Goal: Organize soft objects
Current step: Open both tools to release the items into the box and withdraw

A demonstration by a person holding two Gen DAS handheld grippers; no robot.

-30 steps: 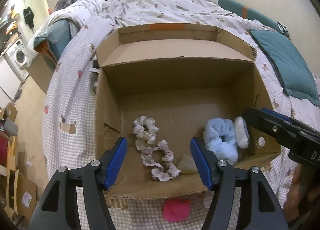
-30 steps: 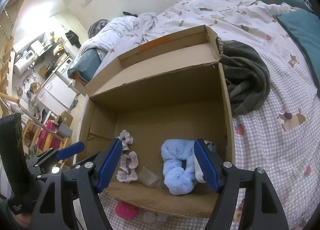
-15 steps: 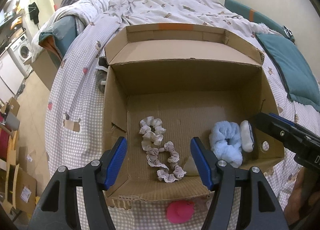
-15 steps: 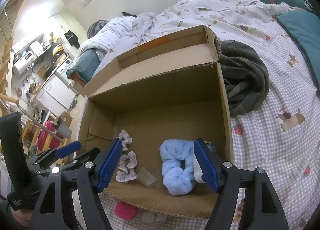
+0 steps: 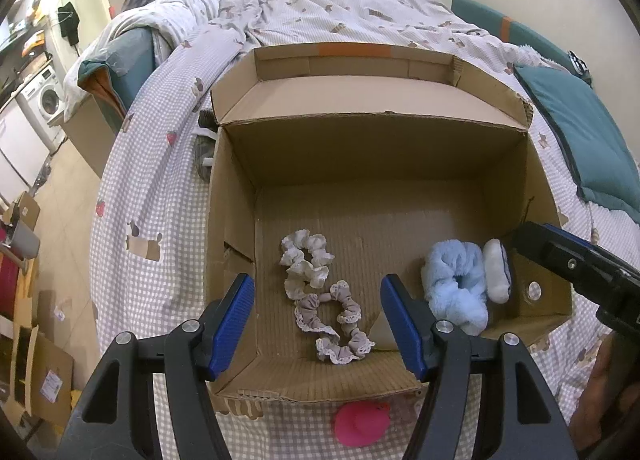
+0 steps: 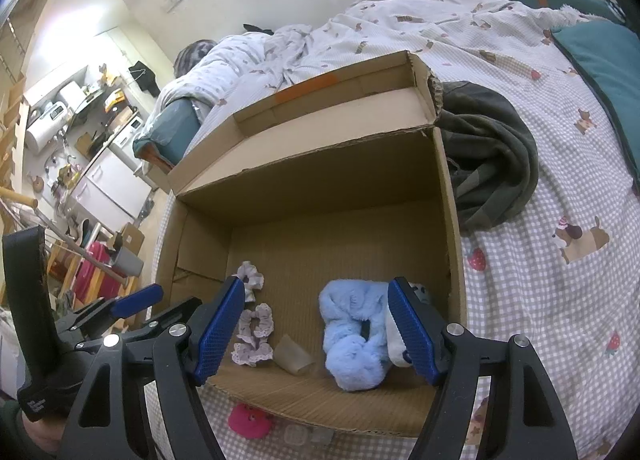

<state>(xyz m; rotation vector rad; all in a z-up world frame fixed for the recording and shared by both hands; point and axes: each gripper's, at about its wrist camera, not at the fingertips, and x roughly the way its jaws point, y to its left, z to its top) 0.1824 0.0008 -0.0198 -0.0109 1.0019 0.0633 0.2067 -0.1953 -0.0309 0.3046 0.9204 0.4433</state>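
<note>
both jaws are standing apart, gripping nothing, while you're hovering your left gripper (image 5: 318, 322) and right gripper (image 6: 316, 330) over the box (image 5: 372, 148) holding scrunchies (image 5: 320, 296).

Brown cardboard box (image 5: 372, 164) w/ orange tape strip. Inside: white scrunchie (image 5: 306, 258), beige lace-edged scrunchie (image 5: 334, 320), pale blue fluffy scrunchie (image 5: 456, 288). Pink toy (image 5: 362, 424) bottom centre. Bedsheet (image 5: 156, 220) grey-white checked w/ dog & strawberry prints. Teal pillow (image 5: 576, 136) right. Fingers (image 5: 236, 324) blue.
</note>
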